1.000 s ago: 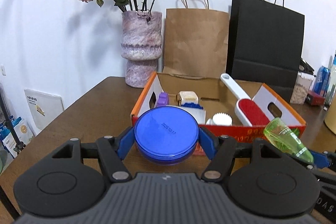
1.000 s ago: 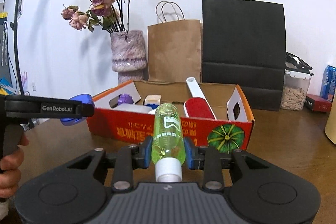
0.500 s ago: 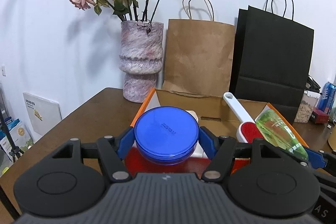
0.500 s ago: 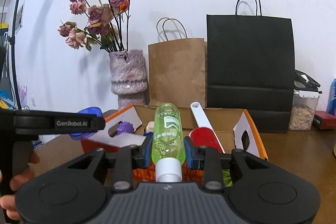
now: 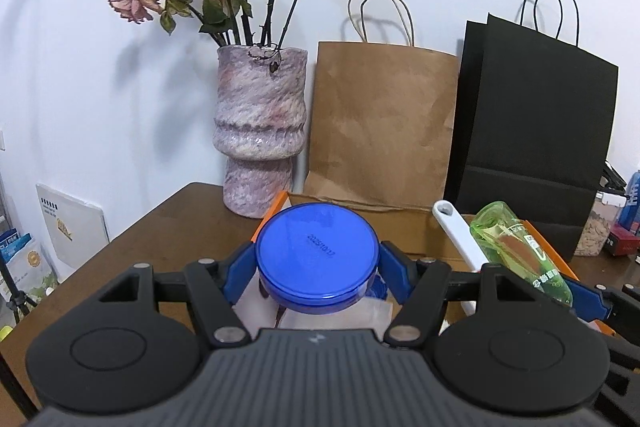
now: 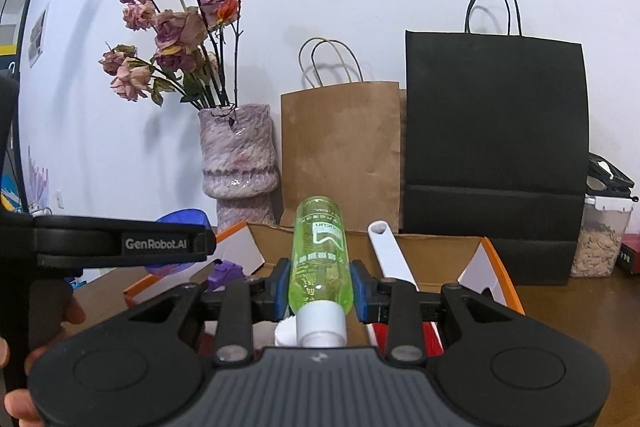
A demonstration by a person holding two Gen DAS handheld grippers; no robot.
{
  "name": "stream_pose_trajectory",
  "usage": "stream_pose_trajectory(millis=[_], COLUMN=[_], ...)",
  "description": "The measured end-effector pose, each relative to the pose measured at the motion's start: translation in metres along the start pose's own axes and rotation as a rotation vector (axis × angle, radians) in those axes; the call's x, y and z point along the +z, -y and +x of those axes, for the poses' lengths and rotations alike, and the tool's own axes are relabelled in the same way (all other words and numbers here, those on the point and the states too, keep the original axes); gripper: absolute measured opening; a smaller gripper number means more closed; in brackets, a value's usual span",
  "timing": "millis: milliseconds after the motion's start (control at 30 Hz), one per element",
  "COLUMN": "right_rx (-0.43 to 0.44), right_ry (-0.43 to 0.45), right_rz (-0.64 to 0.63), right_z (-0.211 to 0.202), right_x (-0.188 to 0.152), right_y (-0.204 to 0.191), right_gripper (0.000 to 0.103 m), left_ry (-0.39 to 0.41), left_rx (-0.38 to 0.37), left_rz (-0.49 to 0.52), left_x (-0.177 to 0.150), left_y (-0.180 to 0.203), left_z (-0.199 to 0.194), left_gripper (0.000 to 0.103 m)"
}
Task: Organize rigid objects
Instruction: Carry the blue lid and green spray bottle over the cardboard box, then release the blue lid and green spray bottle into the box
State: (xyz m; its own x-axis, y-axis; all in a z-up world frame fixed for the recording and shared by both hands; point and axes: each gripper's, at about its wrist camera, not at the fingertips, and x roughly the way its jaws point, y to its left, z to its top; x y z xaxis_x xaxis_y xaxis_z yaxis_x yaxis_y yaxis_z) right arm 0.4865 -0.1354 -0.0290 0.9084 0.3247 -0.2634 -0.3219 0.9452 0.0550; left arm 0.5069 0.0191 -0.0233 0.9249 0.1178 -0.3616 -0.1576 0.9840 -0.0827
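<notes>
Blue jar [image 5: 317, 258] staying clamped in left gripper [image 5: 316, 277], pads pressing both sides, base facing camera. Now hovering over near left corner of orange box [image 6: 498, 269], where a second ago sitting short of box front, above counter [image 5: 168, 227]. Green bottle [image 6: 320, 259] staying pinched in right gripper [image 6: 320, 289], narrow grip, white cap toward camera, body pointing away over box. Also carried forward and slightly up: box front, earlier fully visible below bottle, now mostly hidden under gripper. Lying inside box: white brush [image 6: 390, 255] handle, purple toy [image 6: 224, 273]. Standing behind: vase [image 5: 260, 135], brown bag [image 5: 380, 123], black bag [image 5: 532, 123].
</notes>
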Motion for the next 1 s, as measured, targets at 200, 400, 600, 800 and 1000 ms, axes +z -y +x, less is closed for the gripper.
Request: stream_pose_trajectory(millis=[200,400,600,800,1000], right_rx=[-0.005,-0.009,-0.014,-0.041,-0.095], right_ry=[0.004,-0.005,-0.014,-0.059,-0.059], right_rz=[-0.011,-0.023,-0.042,-0.06,-0.04], right_z=[0.019,0.035,0.048,0.06,0.059], right_x=[0.004,0.007,0.007,0.007,0.006], right_y=[0.005,0.007,0.009,0.014,0.029], right_gripper=[0.03,0.03,0.03,0.032,0.101], left_ry=[0.007,0.018,0.017,0.012,0.038], left_rx=[0.003,0.008,0.017,0.023,0.054], left_rz=[0.007,0.022,0.036,0.061,0.054], left_x=[0.008,0.013,0.015,0.016,0.018], left_y=[0.004,0.005,0.005,0.006,0.001], left_z=[0.019,0.032,0.044,0.051,0.049], left_gripper=[0.068,0.068,0.068,0.091,0.103])
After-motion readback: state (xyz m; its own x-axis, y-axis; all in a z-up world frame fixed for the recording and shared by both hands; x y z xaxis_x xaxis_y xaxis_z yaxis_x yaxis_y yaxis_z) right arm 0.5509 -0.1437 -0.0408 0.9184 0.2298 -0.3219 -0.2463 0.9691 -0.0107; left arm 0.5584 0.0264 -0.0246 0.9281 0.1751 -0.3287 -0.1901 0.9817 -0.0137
